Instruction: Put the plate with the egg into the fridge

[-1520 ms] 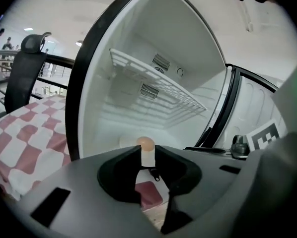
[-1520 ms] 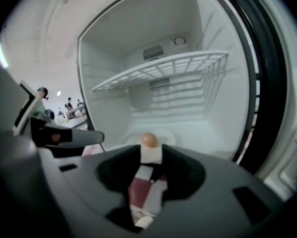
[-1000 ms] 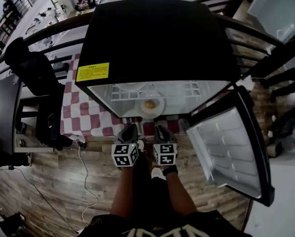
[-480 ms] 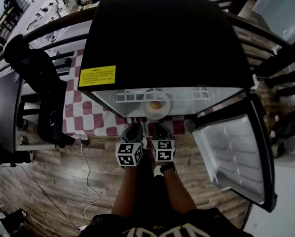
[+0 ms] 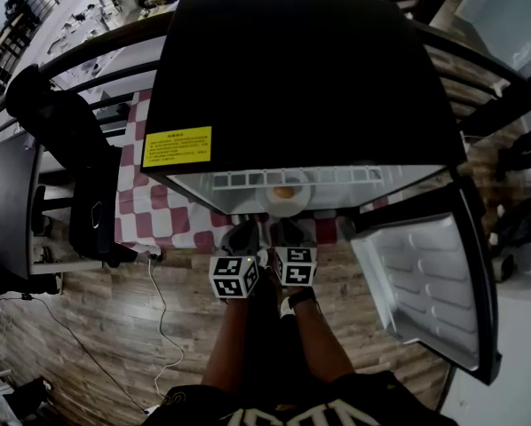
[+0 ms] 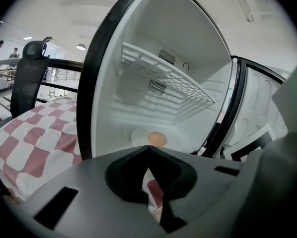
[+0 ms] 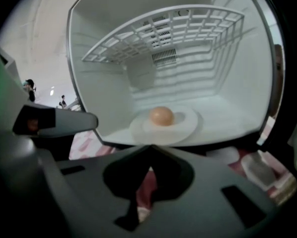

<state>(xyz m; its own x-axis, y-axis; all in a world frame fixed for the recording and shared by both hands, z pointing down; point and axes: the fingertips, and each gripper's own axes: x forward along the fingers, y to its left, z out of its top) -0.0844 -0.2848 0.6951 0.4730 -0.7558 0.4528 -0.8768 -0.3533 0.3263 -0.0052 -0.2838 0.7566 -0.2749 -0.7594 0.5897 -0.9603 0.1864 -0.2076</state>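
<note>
A white plate [image 7: 184, 126] with a brown egg [image 7: 161, 116] lies on the floor of the open black fridge [image 5: 292, 69], near its front edge. The head view shows the plate [image 5: 285, 204] and egg [image 5: 284, 191] just under the fridge top's rim. My left gripper [image 5: 241, 236] and right gripper [image 5: 289, 232] hang side by side in front of the opening, apart from the plate. The left gripper [image 6: 148, 150] is shut and empty. The right gripper [image 7: 149, 148] has just been closing, with nothing between its jaws, and is shut.
The fridge door [image 5: 425, 273] stands open to the right. A white wire shelf [image 7: 163, 33] spans the upper fridge. A red and white checkered cloth [image 5: 159, 211] lies under the fridge. At the left are a black office chair [image 5: 61, 131] and a cable [image 5: 159, 318] on the wood floor.
The right gripper has drawn slightly closer to the left one. The head view has shifted, so the fridge top hides more of the inside. Plate and egg lie still.
</note>
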